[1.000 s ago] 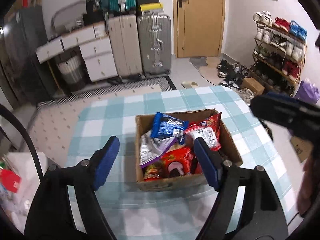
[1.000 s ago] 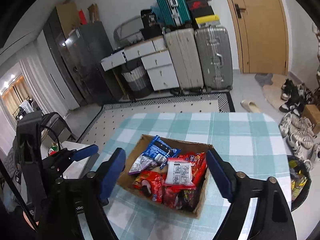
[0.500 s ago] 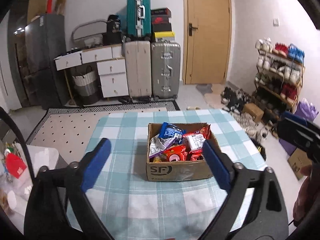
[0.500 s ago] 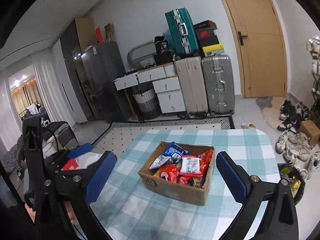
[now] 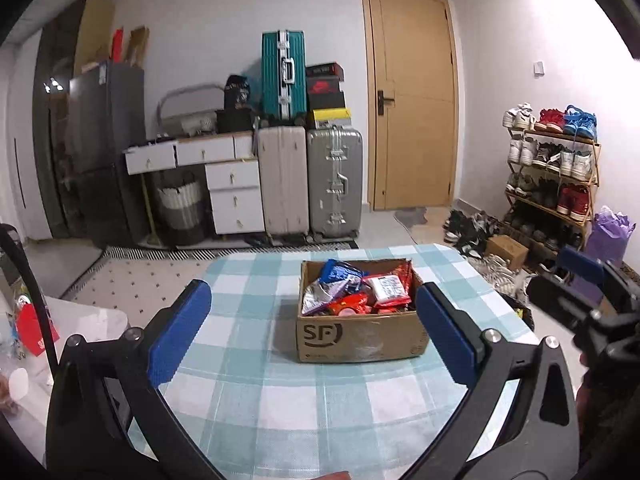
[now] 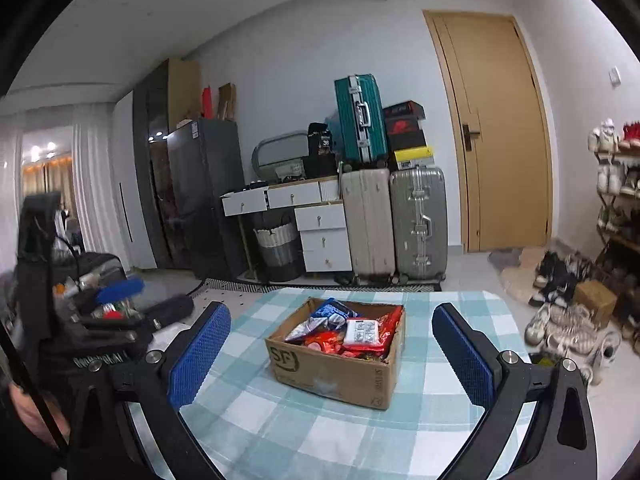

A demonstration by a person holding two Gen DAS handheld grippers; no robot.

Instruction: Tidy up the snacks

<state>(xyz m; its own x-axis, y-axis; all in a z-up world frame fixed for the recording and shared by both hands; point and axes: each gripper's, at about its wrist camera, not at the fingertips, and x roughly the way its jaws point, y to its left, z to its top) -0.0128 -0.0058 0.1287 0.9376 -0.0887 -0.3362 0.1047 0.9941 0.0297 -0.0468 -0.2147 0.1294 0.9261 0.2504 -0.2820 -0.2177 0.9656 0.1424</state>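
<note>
while our left gripper (image 5: 312, 330) and right gripper (image 6: 330, 354) have both just been opening to full spread with nothing between their jaws, the cardboard box (image 5: 360, 334) of snacks (image 5: 354, 290) sits ahead of both on the checked table (image 5: 248, 396), apart from either, neither clearly nearer. its front reads "sf"; packet print is too small to read.

snack packets (image 5: 354, 290) in box (image 5: 360, 338), box on table (image 5: 248, 360)
</note>
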